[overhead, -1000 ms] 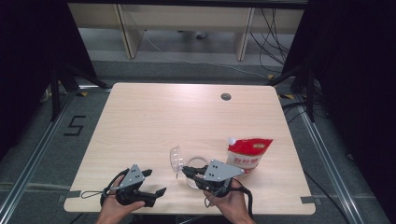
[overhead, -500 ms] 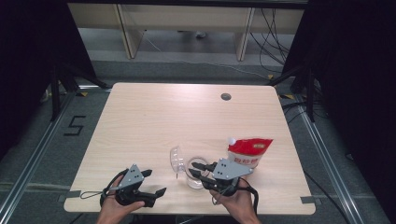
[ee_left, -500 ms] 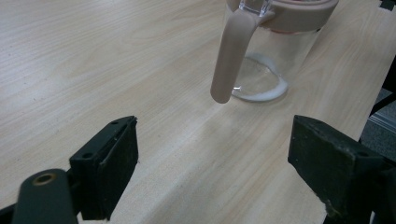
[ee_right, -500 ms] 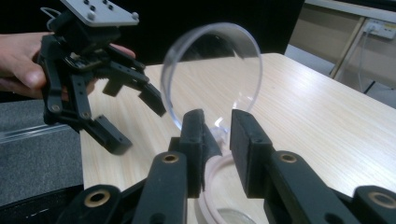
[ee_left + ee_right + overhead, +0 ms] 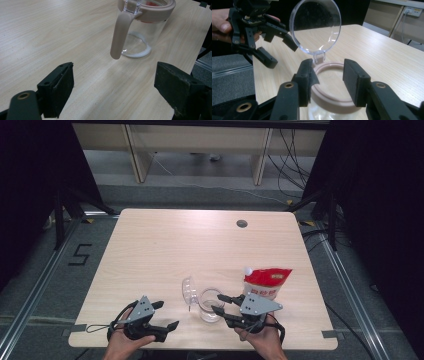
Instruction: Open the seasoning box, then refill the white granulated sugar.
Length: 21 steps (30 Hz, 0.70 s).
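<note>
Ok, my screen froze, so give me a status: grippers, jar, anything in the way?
Left gripper open, idle. Right gripper just opening, jaws at the jar rim, nothing gripped. Lid flipped up. Red pouch stands beside.

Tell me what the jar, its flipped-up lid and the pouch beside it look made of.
Jar: clear glass or hard plastic, since the table shows through its wall. Its rim band and handle look like matte beige plastic or silicone. Lid: clear, glossy plastic with edge glints. Pouch: red-and-white printed flexible film, apparently with a white spout cap.
</note>
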### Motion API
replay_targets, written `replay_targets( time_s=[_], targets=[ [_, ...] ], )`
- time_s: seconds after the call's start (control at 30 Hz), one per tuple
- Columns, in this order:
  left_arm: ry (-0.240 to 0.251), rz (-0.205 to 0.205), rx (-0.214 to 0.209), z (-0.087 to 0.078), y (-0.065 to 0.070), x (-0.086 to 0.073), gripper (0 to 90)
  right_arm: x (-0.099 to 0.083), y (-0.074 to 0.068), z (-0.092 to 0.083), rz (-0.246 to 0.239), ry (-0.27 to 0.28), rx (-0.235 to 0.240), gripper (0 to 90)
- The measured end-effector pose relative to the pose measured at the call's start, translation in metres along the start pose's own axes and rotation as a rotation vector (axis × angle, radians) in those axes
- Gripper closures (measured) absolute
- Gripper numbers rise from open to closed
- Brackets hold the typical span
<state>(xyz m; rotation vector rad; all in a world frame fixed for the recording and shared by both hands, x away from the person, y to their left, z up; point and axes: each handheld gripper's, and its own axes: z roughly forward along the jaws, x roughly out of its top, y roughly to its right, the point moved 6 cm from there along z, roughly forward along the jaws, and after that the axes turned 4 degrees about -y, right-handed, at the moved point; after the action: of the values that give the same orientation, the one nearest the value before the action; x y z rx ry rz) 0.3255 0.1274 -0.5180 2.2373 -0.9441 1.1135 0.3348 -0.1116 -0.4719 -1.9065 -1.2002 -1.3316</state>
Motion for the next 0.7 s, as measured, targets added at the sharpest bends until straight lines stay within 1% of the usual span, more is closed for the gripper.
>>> replay_targets(
  time_s=[0.03, 0.07, 0.1, 0.13, 0.17, 0.2, 0.23, 0.3, 0.33, 0.37, 0.4, 0.43, 0.47, 0.5, 0.53, 0.57, 0.6, 0.63, 0.7],
  targets=[
    [0.0, 0.0, 0.001, 0.0, 0.0, 0.0, 15.7, -0.001, 0.0, -0.001, 0.003, 0.01, -0.01, 58.8],
    [0.002, -0.006, 0.001, 0.0, 0.0, 0.0, 15.8, -0.002, 0.001, -0.003, -0.002, -0.003, -0.008, 58.3],
    [0.005, -0.009, 0.001, 0.0, 0.0, 0.0, 15.8, -0.004, 0.001, -0.005, 0.008, -0.008, 0.001, 57.6],
    [0.013, -0.017, -0.003, 0.001, 0.0, 0.001, 15.8, -0.006, 0.002, -0.006, 0.02, 0.002, -0.005, 57.0],
    [0.012, -0.017, -0.003, 0.0, 0.0, 0.001, 15.8, -0.007, 0.002, -0.007, 0.016, -0.006, -0.006, 56.6],
    [0.013, -0.015, -0.003, 0.0, 0.0, 0.001, 15.8, -0.009, 0.002, -0.008, 0.025, -0.003, -0.003, 56.3],
    [-0.003, 0.007, 0.008, -0.001, -0.002, 0.0, 15.8, -0.01, 0.002, -0.009, 0.022, -0.008, -0.005, 55.8],
    [0.002, -0.006, 0.007, -0.002, -0.001, 0.0, 15.8, -0.012, 0.003, -0.011, 0.029, -0.008, -0.014, 54.7],
    [0.002, -0.006, 0.007, -0.002, -0.001, 0.0, 15.8, -0.014, 0.003, -0.012, 0.025, -0.016, -0.005, 54.2],
    [0.003, -0.007, 0.008, -0.002, -0.001, 0.0, 15.8, -0.014, 0.003, -0.013, 0.036, -0.016, -0.013, 54.0],
    [0.004, -0.003, 0.008, -0.002, -0.001, 0.0, 15.8, -0.015, 0.003, -0.013, 0.031, -0.005, -0.017, 53.6],
    [0.006, 0.001, 0.005, -0.002, -0.001, 0.0, 15.8, -0.016, 0.004, -0.014, 0.027, -0.017, -0.012, 53.4],
    [0.004, 0.016, 0.009, -0.002, -0.002, 0.0, 15.8, -0.016, 0.004, -0.015, 0.03, -0.012, -0.023, 53.0],
    [0.002, 0.019, 0.008, -0.002, -0.002, 0.0, 15.8, -0.017, 0.003, -0.016, 0.031, -0.012, -0.02, 53.0],
    [0.004, -0.008, 0.005, -0.002, 0.0, -0.001, 15.8, -0.018, 0.004, -0.017, 0.031, -0.021, -0.017, 52.8],
    [0.003, 0.004, 0.004, -0.002, 0.0, -0.001, 15.9, -0.019, 0.003, -0.018, 0.043, -0.02, -0.017, 52.6],
    [0.002, 0.005, 0.005, -0.002, 0.0, -0.001, 15.9, -0.02, 0.003, -0.019, 0.03, -0.025, -0.009, 52.1],
    [0.013, -0.005, 0.003, -0.002, 0.001, -0.001, 15.9, -0.02, 0.004, -0.02, 0.03, -0.031, -0.011, 51.5],
    [0.013, -0.007, 0.003, -0.002, 0.001, -0.001, 15.9, -0.022, 0.004, -0.022, 0.032, -0.035, -0.017, 51.0]
  ],
)
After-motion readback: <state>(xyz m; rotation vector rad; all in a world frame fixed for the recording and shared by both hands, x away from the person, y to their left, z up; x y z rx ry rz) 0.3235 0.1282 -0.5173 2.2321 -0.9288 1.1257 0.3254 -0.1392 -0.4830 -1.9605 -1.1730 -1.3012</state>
